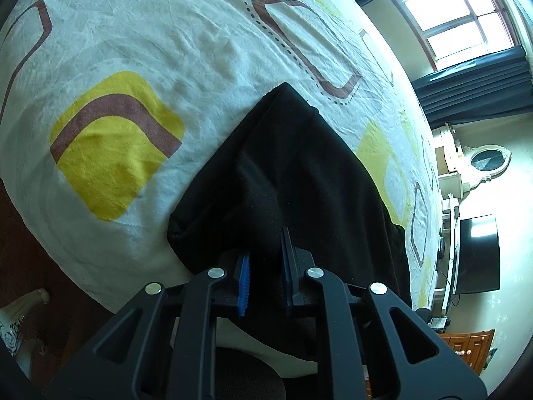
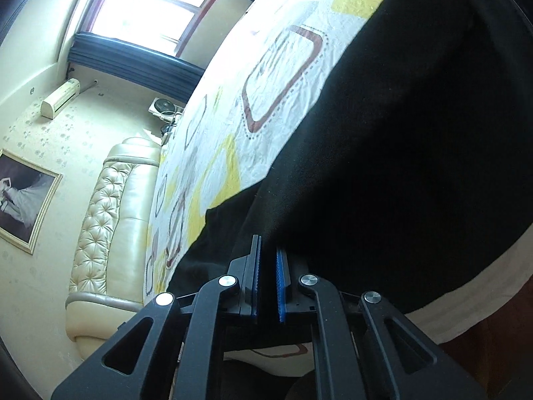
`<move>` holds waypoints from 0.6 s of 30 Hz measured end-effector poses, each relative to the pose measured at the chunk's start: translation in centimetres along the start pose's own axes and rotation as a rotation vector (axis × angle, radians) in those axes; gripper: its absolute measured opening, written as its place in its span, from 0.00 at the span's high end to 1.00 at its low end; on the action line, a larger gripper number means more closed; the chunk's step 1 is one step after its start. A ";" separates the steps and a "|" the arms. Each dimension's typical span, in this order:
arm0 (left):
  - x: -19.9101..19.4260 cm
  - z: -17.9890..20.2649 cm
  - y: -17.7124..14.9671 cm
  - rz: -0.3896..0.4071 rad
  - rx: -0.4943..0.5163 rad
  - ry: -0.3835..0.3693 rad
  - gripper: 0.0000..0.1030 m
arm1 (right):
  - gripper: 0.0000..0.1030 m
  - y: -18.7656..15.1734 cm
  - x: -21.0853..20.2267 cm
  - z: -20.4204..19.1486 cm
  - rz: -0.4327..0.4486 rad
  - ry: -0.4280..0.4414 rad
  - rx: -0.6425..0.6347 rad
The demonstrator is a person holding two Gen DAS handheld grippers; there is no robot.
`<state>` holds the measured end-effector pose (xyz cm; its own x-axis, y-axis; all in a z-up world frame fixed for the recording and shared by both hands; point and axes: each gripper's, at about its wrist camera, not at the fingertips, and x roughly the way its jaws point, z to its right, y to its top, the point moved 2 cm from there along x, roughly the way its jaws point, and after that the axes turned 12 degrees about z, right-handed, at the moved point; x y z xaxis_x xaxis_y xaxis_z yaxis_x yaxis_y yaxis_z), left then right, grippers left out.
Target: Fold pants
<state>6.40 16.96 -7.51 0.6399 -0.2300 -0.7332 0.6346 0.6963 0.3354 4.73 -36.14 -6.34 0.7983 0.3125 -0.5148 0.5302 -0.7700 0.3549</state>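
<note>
Black pants (image 1: 293,173) lie on a bed sheet (image 1: 140,53) printed with yellow blocks and brown outlines, near the sheet's edge closest to the cameras. One narrow end of the pants reaches out across the sheet.

Left gripper (image 1: 265,250): blue pads drawn close, pinching a raised fold of the black cloth, which bunches up between them.

Right gripper (image 2: 268,260): blue pads nearly together, nipped on the near edge of the pants. The cloth fills most of the right wrist view and hangs over the side of the sheet.

Surroundings: window (image 1: 456,13) with dark curtains (image 1: 473,90), a dark screen (image 1: 478,253) against the wall, a cream tufted headboard (image 2: 110,220), a framed picture (image 2: 23,200) and an air conditioner (image 2: 60,98) on the wall.
</note>
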 end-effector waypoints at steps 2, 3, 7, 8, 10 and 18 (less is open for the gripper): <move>0.6 -0.4 -0.1 -0.016 -0.016 0.001 0.86 | 0.89 -0.5 0.9 0.9 -0.027 -0.023 0.040; 0.8 -0.5 -0.1 -0.022 -0.020 -0.004 0.86 | 0.87 -0.1 0.9 1.7 -0.036 -0.024 0.074; 0.9 -0.3 -0.3 -0.018 -0.027 -0.006 0.82 | 0.54 -0.4 2.1 3.4 -0.067 0.004 0.220; 0.9 -0.2 -0.3 -0.017 -0.019 -0.002 0.82 | 0.51 -0.4 2.4 3.4 -0.069 0.019 0.237; 0.9 0.0 -0.4 -0.019 -0.008 -0.001 0.82 | 0.50 -0.6 2.7 2.8 -0.079 0.037 0.226; -0.1 -0.2 0.3 -0.018 -0.087 -0.019 0.88 | 0.93 -1.4 2.4 -0.6 -0.103 0.020 0.044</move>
<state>6.50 17.32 -7.43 0.6373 -0.2558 -0.7269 0.6069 0.7478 0.2690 6.09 -34.01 -7.56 0.7457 0.4019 -0.5314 0.5974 -0.7564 0.2663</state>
